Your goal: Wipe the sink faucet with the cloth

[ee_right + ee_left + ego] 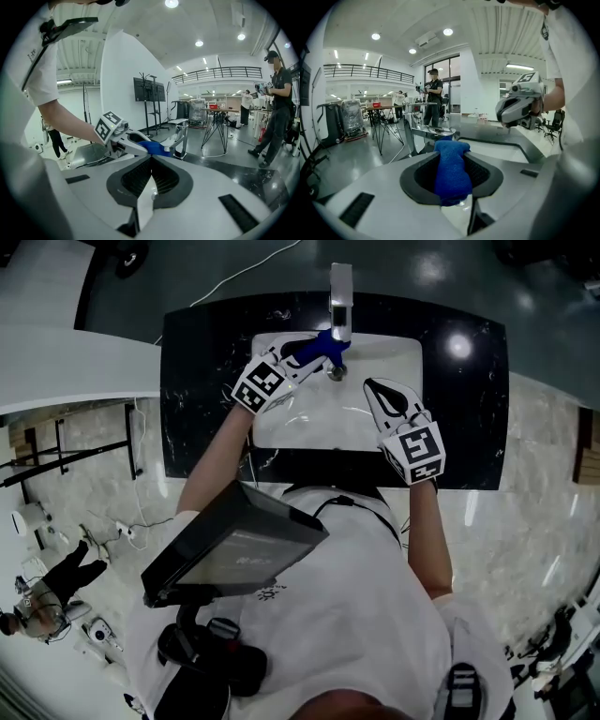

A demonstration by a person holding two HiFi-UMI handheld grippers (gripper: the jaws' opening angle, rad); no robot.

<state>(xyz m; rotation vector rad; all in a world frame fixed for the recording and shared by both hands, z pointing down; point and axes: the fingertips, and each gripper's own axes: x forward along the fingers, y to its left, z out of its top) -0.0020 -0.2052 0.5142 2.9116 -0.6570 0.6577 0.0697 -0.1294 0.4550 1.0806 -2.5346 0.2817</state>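
Between left gripper (pixel 319 352) jaws, blue cloth (pixel 451 173), touching faucet (pixel 340 292)

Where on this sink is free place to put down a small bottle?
The counter is bare left and right of the basin. The basin's near half is free too. It is crowded at the faucet, where the left gripper holds the cloth; the right gripper hovers beside.

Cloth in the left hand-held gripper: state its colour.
The cloth is blue; clearest in the left gripper view.
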